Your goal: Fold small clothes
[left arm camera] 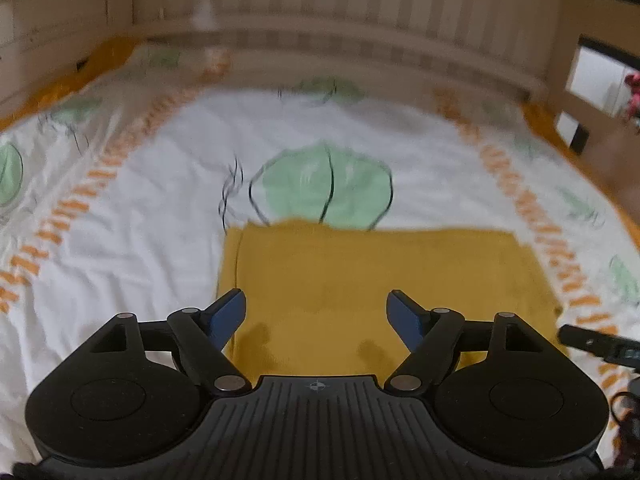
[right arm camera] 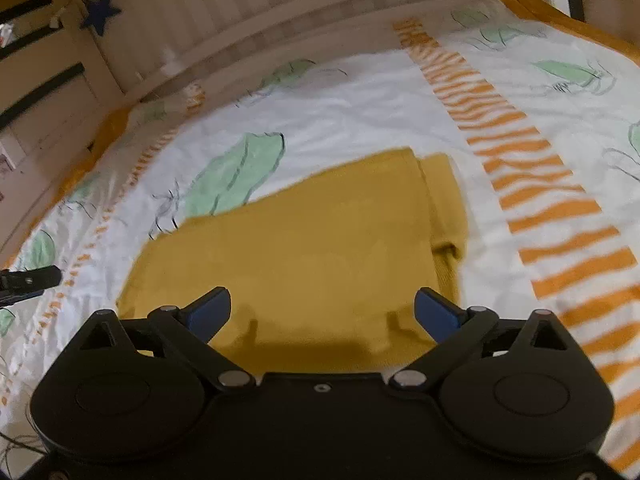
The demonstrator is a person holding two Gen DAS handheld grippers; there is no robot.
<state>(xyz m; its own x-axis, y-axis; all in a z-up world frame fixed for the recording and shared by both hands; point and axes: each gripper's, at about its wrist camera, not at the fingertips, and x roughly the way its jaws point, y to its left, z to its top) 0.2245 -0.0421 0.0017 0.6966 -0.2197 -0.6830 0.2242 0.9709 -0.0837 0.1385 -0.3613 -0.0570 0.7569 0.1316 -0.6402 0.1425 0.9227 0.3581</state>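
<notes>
A mustard-yellow garment (left arm camera: 380,280) lies flat and folded into a rough rectangle on the bed's patterned sheet (left arm camera: 140,220). My left gripper (left arm camera: 316,304) hovers above its near left part, open, with nothing between the blue fingers (left arm camera: 230,312). In the right wrist view the same yellow garment (right arm camera: 320,240) shows a folded sleeve along its right side. The right gripper (right arm camera: 322,306) hangs over the cloth's near edge, open wide and empty. The tip of the right gripper (left arm camera: 592,342) shows at the left view's right edge, and the left gripper's tip (right arm camera: 28,280) at the right view's left edge.
The white sheet (right arm camera: 360,96) carries green leaf prints and orange striped bands. A slatted beige headboard (left arm camera: 320,8) runs along the far side. Orange bedding edges (right arm camera: 560,12) border the sheet, and a dark blue star (right arm camera: 100,10) hangs on the furniture at upper left.
</notes>
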